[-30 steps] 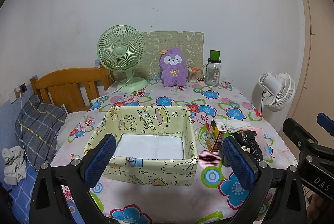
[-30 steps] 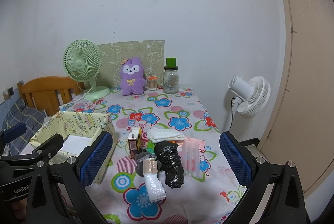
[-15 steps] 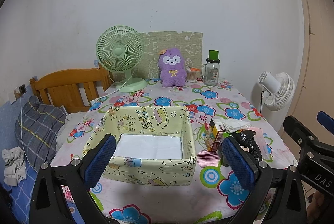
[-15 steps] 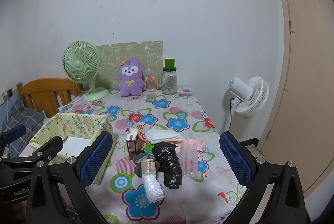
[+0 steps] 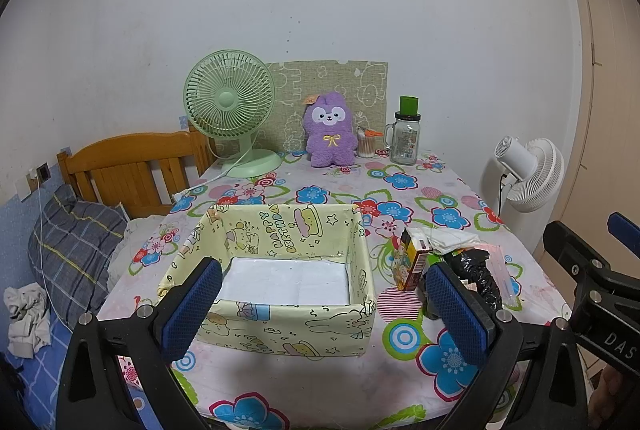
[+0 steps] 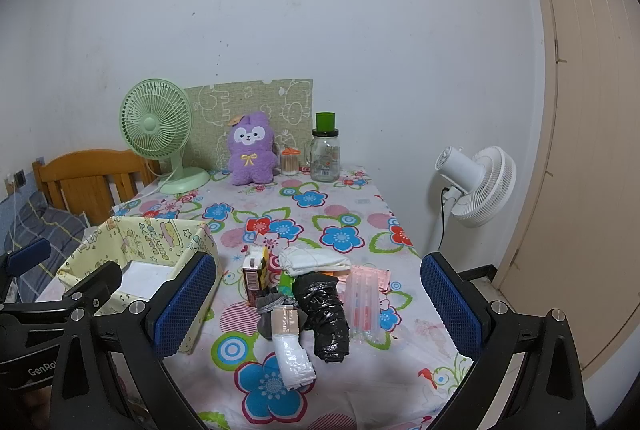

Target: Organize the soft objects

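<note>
Both grippers spread wide, empty. Pile [image 6: 316,306] lies right of box [image 5: 280,294], ahead of right gripper [image 6: 320,306], the nearer; left gripper [image 5: 324,310] faces box. Black bundle's [image 6: 326,318] axis apparently runs fore-aft.

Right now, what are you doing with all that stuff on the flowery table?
A person is holding a hand-held gripper in each hand, getting ready to tidy soft things. The left hand-held gripper is open and faces the yellow cartoon box, which holds only a white liner. The right hand-held gripper is open too and faces a little pile beside the box: a black plastic bag, a folded white cloth, a grey sock and a small carton. Nothing is picked up yet.
</note>
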Tool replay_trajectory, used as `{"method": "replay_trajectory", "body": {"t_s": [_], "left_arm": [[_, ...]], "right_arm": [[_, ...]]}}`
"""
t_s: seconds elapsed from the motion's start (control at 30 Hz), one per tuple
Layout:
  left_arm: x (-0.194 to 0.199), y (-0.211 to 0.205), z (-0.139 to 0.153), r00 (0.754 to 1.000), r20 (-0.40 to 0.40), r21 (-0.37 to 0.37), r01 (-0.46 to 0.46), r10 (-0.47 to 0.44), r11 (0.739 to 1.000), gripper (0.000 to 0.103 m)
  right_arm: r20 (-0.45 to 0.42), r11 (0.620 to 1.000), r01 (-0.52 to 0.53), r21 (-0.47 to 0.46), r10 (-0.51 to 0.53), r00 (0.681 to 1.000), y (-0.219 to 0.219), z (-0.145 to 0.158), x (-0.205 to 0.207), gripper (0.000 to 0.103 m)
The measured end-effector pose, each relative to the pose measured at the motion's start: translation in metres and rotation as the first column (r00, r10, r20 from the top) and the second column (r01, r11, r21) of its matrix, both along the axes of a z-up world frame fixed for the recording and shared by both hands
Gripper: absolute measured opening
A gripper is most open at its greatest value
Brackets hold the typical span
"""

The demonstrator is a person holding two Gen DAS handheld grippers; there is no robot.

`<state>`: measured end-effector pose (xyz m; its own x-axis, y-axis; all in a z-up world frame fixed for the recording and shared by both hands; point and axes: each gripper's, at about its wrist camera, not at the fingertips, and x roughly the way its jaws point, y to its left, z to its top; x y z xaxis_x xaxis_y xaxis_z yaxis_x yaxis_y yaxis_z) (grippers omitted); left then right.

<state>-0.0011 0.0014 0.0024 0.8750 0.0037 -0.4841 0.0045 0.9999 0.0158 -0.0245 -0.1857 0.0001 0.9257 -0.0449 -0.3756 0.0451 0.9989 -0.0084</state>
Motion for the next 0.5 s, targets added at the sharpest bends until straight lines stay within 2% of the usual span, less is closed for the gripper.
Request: {"method": "replay_trajectory", "body": {"t_s": [0.5], "left_arm": [[-0.0015,0.0000,0.0000,1.000,0.004,0.005,-0.003,0.003,1.000,0.103]], "right_arm": [[-0.004,1.000,-0.002,0.003,0.002,1.000,-0.0003,-0.0008,0.0016,0.103]]}}
